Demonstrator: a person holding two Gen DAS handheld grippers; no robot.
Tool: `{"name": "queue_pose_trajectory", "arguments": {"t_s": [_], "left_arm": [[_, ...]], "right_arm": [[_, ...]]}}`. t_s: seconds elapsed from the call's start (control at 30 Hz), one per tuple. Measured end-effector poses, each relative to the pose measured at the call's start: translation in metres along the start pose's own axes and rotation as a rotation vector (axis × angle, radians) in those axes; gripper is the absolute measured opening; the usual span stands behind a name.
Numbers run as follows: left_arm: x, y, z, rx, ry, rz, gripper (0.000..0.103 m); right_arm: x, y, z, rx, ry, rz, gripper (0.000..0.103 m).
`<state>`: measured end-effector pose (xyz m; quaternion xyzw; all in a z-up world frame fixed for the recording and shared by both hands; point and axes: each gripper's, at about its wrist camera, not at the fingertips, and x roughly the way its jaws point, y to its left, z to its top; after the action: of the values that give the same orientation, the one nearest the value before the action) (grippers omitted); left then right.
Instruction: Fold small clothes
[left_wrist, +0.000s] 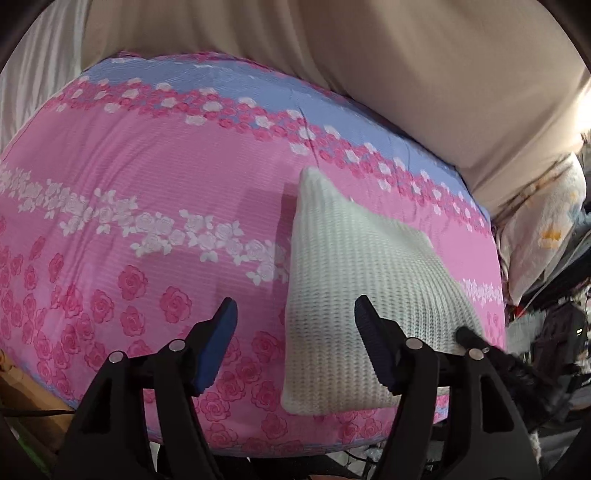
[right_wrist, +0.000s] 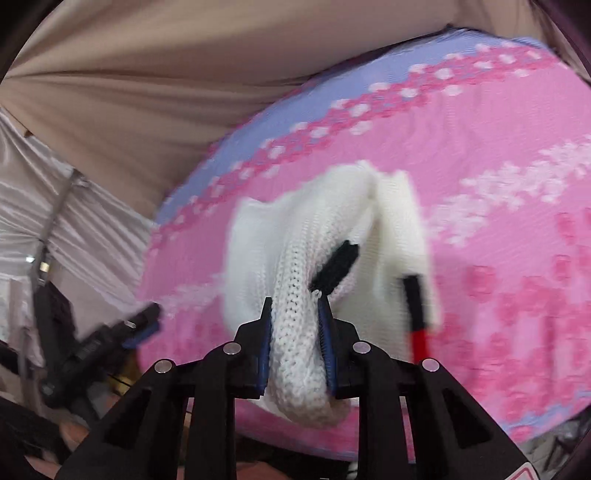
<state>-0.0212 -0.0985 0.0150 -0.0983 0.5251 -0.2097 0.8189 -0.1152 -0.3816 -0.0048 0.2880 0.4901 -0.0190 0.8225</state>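
A white knitted garment lies on a pink bedcover printed with roses and bands of white flowers, with a lilac-blue strip along its far edge; the garment serves here as the landmark. In the left wrist view it sits folded into a roughly wedge-shaped slab, its narrow tip pointing away toward the lilac strip and its broad end near the front edge of the bedcover. The left claw hovers at that broad end with its jaws wide apart and nothing between the blue pads; one finger stands over the bare bedcover just beside the garment, the other over the knit itself. In the right wrist view the right claw is closed tight on a thick bunched roll of the garment, the knit squeezed between both pads and hanging out below them, while the rest of the cloth spreads beyond onto the bedcover. Beige fabric rises behind the far side of the garment
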Motion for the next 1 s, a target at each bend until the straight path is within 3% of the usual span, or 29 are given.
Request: {"name": "queue_pose_trajectory", "arguments": {"t_s": [0.1,0.17,0.23,0.3,0.5,0.57,0.6,0.73,0.8,0.9,1.0], "left_arm": [[0.018,-0.012,-0.008,0.037,0.048,-0.004,0.064],[0.028,-0.020,-0.011,0.059,0.077,0.005,0.064],[0.031,-0.023,-0.011,0.069,0.072,0.012,0.064],[0.035,-0.026,-0.009,0.072,0.073,0.024,0.064],[0.041,-0.048,-0.004,0.162,0.025,0.108,0.064],[0.043,-0.056,-0.005,0.198,0.016,0.141,0.064],[0.044,-0.059,-0.005,0.209,0.014,0.158,0.064],[0.047,-0.062,-0.007,0.231,0.011,0.214,0.064],[0.050,-0.061,-0.009,0.230,0.015,0.231,0.064],[0.053,-0.060,-0.012,0.223,0.019,0.242,0.064],[0.057,-0.061,-0.015,0.223,0.030,0.257,0.064]], "right_arm": [[0.051,-0.054,-0.028,0.071,0.170,-0.059,0.030],[0.040,-0.055,-0.028,0.126,0.120,-0.007,0.038],[0.023,-0.046,-0.019,0.125,0.055,0.018,0.052],[0.016,-0.039,-0.005,0.103,0.007,0.035,0.058],[0.052,-0.033,0.042,0.083,0.013,0.016,0.060],[0.060,-0.032,0.039,0.045,0.042,0.003,0.035],[0.062,-0.027,0.043,0.017,0.036,-0.024,0.028],[0.029,-0.015,0.045,-0.062,-0.046,-0.052,0.020],[0.020,-0.017,0.045,-0.072,-0.071,-0.084,0.010],[0.047,-0.038,0.040,-0.083,-0.001,-0.136,0.013],[0.053,-0.047,0.035,-0.047,0.024,-0.102,0.019]]}}
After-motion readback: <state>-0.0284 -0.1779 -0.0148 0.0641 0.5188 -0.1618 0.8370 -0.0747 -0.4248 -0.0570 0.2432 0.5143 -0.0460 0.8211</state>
